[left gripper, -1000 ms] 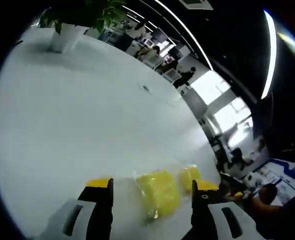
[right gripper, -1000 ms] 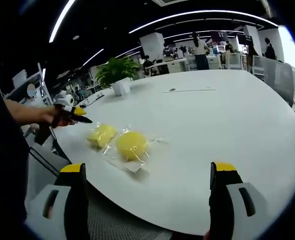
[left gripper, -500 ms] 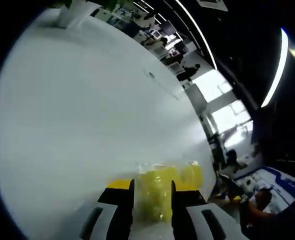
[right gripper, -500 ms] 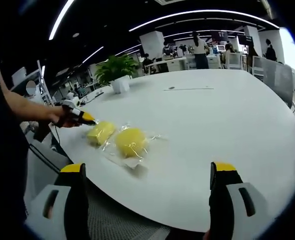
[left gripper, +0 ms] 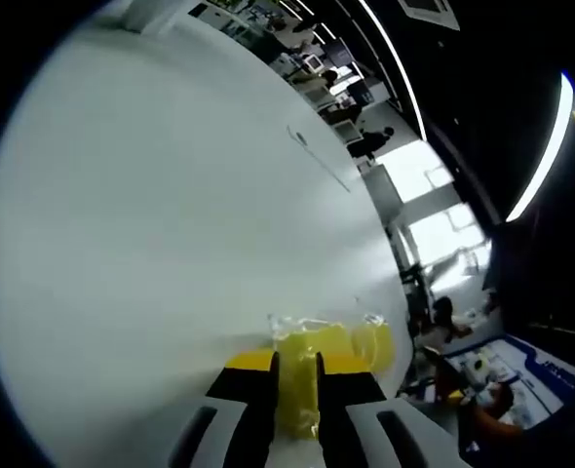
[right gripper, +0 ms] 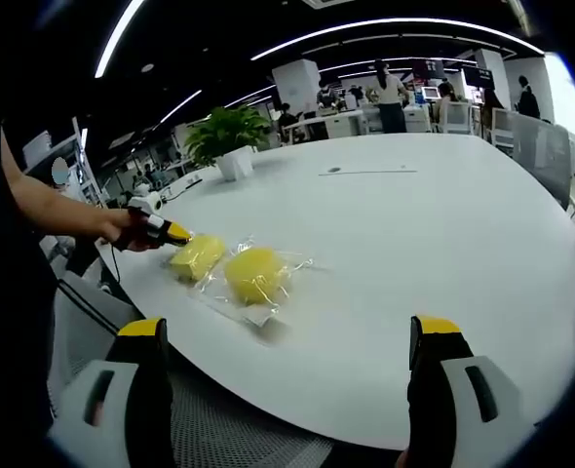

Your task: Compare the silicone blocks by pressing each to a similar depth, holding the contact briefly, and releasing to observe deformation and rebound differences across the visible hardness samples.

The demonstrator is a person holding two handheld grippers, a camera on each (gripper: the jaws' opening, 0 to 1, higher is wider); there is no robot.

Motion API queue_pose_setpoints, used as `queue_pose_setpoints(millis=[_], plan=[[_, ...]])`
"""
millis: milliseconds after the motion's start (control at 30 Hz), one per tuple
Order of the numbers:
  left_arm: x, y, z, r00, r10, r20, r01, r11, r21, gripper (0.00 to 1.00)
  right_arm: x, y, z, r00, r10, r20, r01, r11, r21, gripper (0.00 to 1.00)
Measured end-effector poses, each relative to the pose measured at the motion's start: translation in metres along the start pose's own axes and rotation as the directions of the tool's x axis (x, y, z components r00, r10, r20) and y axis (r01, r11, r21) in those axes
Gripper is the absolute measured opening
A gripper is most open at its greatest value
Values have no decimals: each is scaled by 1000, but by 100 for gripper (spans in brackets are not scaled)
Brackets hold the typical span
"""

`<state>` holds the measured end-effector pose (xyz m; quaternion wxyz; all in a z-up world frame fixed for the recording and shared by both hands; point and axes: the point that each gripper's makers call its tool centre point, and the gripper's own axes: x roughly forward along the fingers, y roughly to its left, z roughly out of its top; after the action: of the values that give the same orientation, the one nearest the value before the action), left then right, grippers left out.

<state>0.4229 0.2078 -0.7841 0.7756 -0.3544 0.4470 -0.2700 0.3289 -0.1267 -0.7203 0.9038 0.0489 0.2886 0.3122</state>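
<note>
L gripper pinches a squarish yellow silicone block in clear plastic wrap near the edge of a round white table, jaws squeezed narrow on it. In right gripper view, same block sits just beside a rounder yellow bagged block. R gripper hangs wide open, holding nothing, near table's edge.

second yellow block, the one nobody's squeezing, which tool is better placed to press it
Left. The left tool is shut on the first block, right beside the second block. The right tool is open, back off the table edge.
</note>
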Motion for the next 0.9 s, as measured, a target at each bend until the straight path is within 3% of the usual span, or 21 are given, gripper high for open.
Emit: queue_pose_setpoints(millis=[133,233,800,833,867,900], plan=[[1,-2,-2,1000,1,4,-1,1000,13,9,-1,-1,2,1000,-3,2,3,1000,-2,96],[2,-5,-10,1000,0,-29,1,999,40,0,-1,-1,3,1000,-2,3,2,1000,2,96],[0,-3,-10,999,40,-27,-38,998,54,0,1,-2,5,1000,3,2,-3,1000,-8,96],[-1,0,-8,998,62,-18,-61,997,51,0,1,-2,5,1000,3,2,-3,1000,-7,96],[-2,6,-7,994,107,-4,-107,994,-15,0,1,-2,5,1000,2,3,-2,1000,-8,96],[0,0,-5,998,54,10,-54,999,6,0,1,-2,5,1000,2,3,-2,1000,-9,96]])
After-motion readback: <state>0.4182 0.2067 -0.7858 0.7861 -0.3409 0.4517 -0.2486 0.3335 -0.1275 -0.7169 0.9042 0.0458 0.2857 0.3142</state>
